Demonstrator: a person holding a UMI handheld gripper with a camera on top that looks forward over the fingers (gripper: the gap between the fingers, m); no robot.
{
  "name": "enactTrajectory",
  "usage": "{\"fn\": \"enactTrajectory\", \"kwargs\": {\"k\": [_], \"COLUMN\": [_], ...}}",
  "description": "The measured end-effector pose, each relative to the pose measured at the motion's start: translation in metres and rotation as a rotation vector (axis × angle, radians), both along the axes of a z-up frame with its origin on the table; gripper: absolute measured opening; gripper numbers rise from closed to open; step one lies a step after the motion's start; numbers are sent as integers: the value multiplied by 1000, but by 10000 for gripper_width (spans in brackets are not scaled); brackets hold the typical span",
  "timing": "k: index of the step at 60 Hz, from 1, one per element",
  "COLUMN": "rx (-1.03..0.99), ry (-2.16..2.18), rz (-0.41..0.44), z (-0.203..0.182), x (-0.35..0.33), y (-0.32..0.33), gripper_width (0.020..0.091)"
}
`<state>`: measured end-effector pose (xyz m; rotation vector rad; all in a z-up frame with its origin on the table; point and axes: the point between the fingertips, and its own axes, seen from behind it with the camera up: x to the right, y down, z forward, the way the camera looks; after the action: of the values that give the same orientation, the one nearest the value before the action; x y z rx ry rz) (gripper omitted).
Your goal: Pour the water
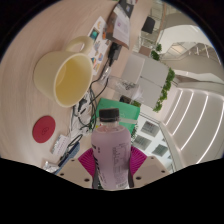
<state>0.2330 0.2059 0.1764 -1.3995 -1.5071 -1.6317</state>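
Observation:
A clear plastic bottle (111, 148) with a dark cap and a pale label stands between my fingers, and my gripper (112, 162) is shut on it, both magenta pads (89, 161) pressing its sides. The view is rolled sideways, so the bottle is held tilted over the table. A cream-yellow mug (66, 76) with a handle sits beyond the bottle on the white table (30, 100), its mouth facing me and apart from the cap. I cannot make out any water in the mug.
A small red disc (43, 128) lies on the table near the mug. Cables, white boxes and a green board (125, 103) crowd the area beyond the bottle's cap. White railings and room structure (185, 90) fill the far side.

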Motion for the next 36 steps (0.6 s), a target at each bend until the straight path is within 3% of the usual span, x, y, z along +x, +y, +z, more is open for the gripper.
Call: {"fn": "enactTrajectory", "kwargs": {"k": [6, 15, 23, 28, 36], "rx": [-115, -158, -190, -77, 276], "ry": [-241, -262, -186, 83, 842], "rz": [72, 23, 64, 45, -42], "z": [-11, -28, -21, -3, 50], "x": [-17, -14, -16, -27, -32], "y": [10, 4, 8, 17, 25], "gripper_width": [402, 405, 404, 405, 421]}}
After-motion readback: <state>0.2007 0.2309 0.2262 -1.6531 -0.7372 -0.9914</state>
